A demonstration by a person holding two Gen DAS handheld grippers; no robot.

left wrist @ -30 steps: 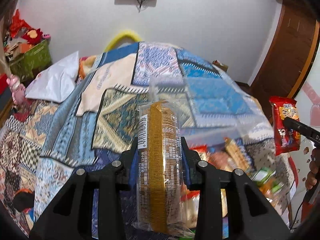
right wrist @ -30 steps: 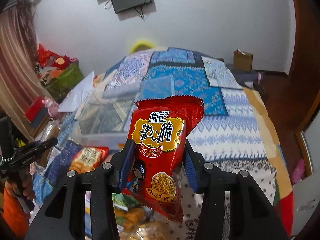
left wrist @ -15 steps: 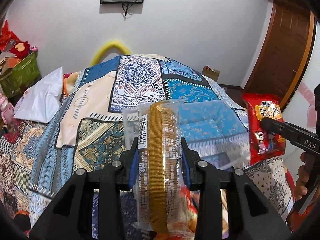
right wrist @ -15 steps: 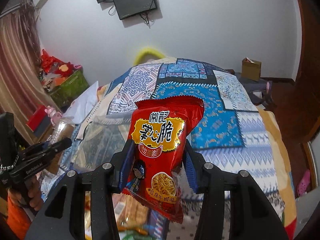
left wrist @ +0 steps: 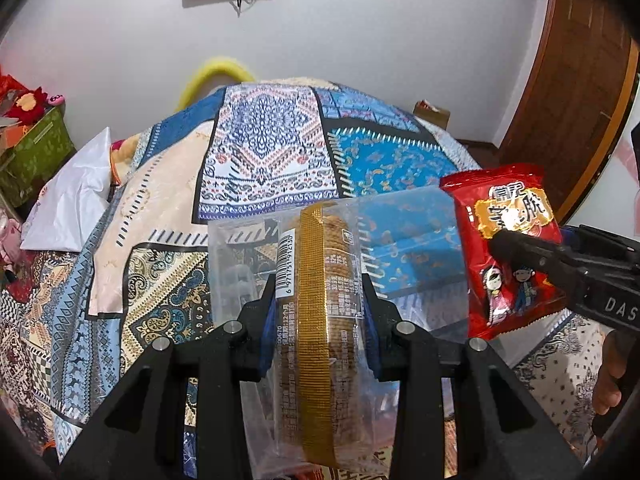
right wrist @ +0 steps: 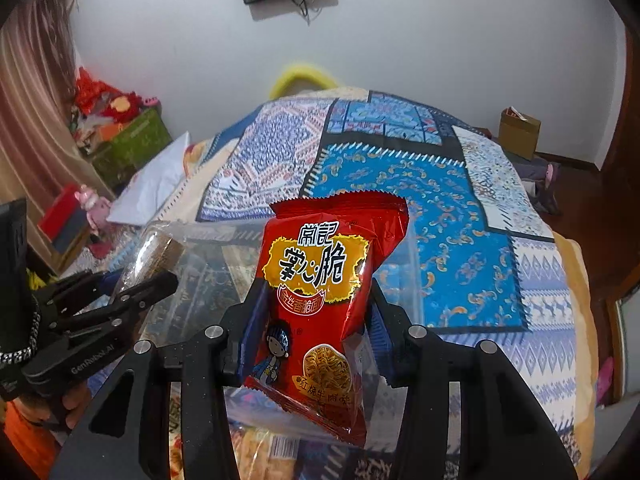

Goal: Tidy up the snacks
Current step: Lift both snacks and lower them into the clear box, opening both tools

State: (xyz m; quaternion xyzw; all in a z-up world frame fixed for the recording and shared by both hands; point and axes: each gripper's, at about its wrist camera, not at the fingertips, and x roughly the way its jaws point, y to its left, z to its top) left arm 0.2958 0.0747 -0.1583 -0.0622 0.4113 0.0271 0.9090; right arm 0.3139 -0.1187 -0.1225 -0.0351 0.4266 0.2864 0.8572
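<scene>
My left gripper is shut on a clear pack of round biscuits with a gold strip, held upright above the bed. It also shows in the right wrist view. My right gripper is shut on a red noodle-snack bag, which also shows in the left wrist view at the right. A clear plastic box lies on the bed just behind both snacks. More loose snacks lie below the right gripper.
A patchwork quilt covers the bed. A white pillow and a green box are at the left, a cardboard box and a wooden door at the right.
Both grippers have risen and tilted up with their snacks. The snack pile has dropped out of the left view. The red bag has come closer to the biscuit pack.
</scene>
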